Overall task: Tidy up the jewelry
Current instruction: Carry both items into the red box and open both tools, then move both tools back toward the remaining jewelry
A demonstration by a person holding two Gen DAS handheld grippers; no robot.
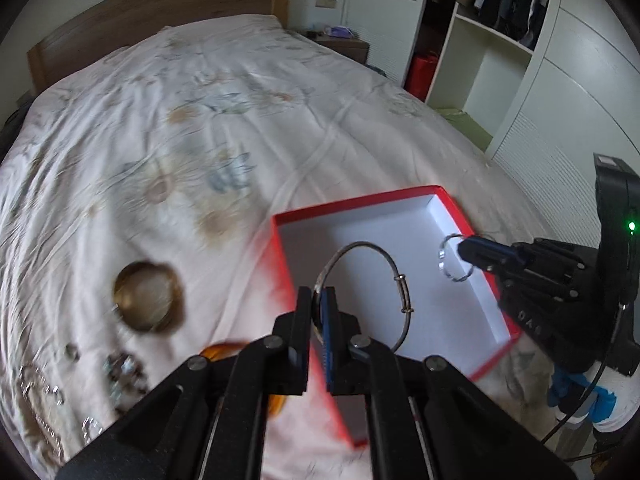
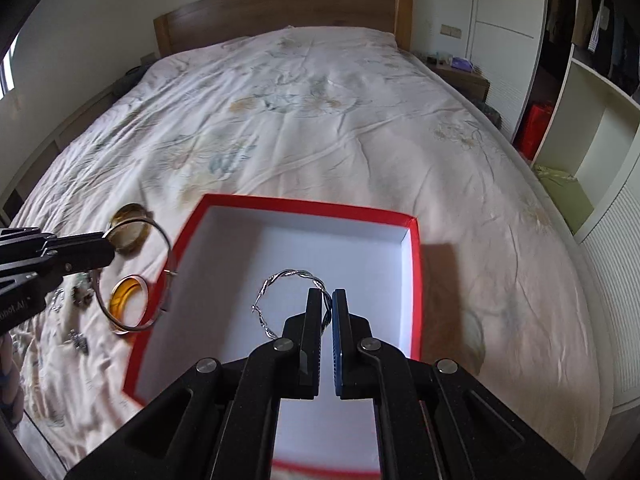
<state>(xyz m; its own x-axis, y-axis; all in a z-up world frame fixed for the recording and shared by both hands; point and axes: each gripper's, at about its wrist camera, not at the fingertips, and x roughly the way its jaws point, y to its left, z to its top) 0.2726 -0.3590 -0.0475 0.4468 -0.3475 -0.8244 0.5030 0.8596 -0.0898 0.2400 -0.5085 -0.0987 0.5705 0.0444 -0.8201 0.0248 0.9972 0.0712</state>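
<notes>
A red box with a white inside lies open on the bed. My left gripper is shut on a thin silver bangle, which hangs over the box's left part. In the right wrist view that left gripper and its silver bangle are at the box's left edge. My right gripper is shut on a twisted silver bracelet above the box's inside. From the left wrist view, the right gripper holds the twisted bracelet over the box's right side.
Left of the box on the floral bedspread lie a gold bangle, an amber bangle and several small silver pieces. A wooden headboard is at the far end. White wardrobe shelves stand to the right.
</notes>
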